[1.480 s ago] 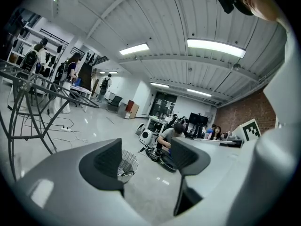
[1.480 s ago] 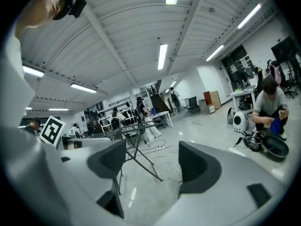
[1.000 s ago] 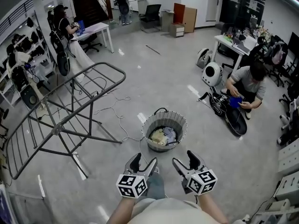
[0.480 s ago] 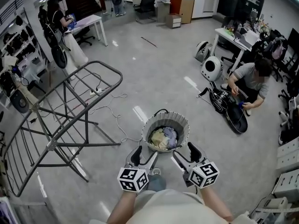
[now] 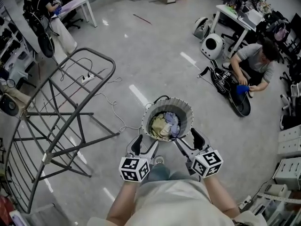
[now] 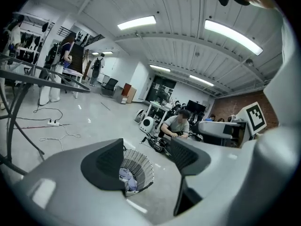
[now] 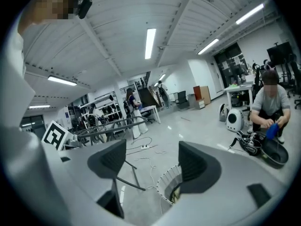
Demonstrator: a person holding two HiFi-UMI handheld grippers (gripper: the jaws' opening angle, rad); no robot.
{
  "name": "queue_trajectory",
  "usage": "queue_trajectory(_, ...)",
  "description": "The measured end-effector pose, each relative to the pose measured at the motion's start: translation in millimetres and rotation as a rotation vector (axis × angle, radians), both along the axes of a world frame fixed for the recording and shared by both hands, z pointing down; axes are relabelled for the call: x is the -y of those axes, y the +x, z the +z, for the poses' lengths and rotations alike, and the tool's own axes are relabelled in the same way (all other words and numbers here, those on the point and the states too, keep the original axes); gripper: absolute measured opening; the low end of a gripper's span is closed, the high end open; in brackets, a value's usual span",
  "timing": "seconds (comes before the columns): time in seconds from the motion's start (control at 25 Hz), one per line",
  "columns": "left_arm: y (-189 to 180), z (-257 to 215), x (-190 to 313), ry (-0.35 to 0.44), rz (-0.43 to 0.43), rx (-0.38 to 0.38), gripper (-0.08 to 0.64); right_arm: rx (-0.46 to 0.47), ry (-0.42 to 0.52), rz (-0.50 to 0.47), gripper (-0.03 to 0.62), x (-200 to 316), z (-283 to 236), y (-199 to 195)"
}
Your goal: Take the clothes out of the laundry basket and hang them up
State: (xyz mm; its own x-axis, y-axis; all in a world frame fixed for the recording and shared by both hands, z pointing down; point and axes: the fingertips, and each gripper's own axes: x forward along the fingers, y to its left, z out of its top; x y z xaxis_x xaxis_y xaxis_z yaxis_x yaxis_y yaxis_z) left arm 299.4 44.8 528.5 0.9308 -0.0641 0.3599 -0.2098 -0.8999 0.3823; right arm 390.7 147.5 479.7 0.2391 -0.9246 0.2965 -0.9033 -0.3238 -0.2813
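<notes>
On the floor just ahead of the person, in the head view, the laundry basket [image 5: 150,114] stands upright with the clothes [image 5: 164,125] heaped inside. No garment shows on the drying rack [image 5: 61,112] off to its left. The left tongs [image 5: 145,146] and the right tongs [image 5: 189,144] hover side by side just short of the near rim. By my reading the step in hand is the reach for a first garment. The next move calls for one pair of tongs to dip over the rim and close on a fold at the top of the heap. Floor between basket and rack lies open for the carry, though a cable [image 5: 110,102] trails across it and the rack's legs splay outward. Another person [image 5: 256,62] crouches well apart on the right.

Through the left gripper view, the jaws stand wide apart with nothing held. The basket sits beyond and between them, with a pale lilac cloth showing above its rim.

Through the right gripper view, these jaws too are spread wide and hold nothing. The basket's rim shows low between them, and the rack's bars run beyond on the left.
</notes>
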Motion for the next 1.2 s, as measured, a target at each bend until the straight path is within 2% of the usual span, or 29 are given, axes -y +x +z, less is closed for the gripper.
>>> queue_trajectory(0.24, 42, 61, 14, -0.029, 0.062, 0.104, 0.313, 0.029, -0.071, 0.045, 0.330, 9, 35, 23)
queue_trajectory(0.6, 113, 201, 26, -0.058, 0.108, 0.271, 0.290, 0.111, -0.133, 0.084, 0.321, 17, 113, 65)
queue_trajectory(0.76, 141, 273, 30, -0.123, 0.097, 0.341, 0.282, 0.139, -0.162, 0.077, 0.319, 24, 160, 92)
queue_trajectory(0.92, 167, 334, 41, -0.181, 0.045, 0.395, 0.284, 0.157, -0.184, 0.076, 0.319, 29, 200, 125)
queue_trajectory(1.04, 180, 375, 47, -0.203, 0.004, 0.446, 0.284, 0.162, -0.204, 0.074, 0.319, 30, 227, 147)
queue_trajectory(1.2, 189, 433, 50, -0.201, 0.006, 0.531, 0.290, 0.179, -0.233, 0.056, 0.314, 35, 264, 164)
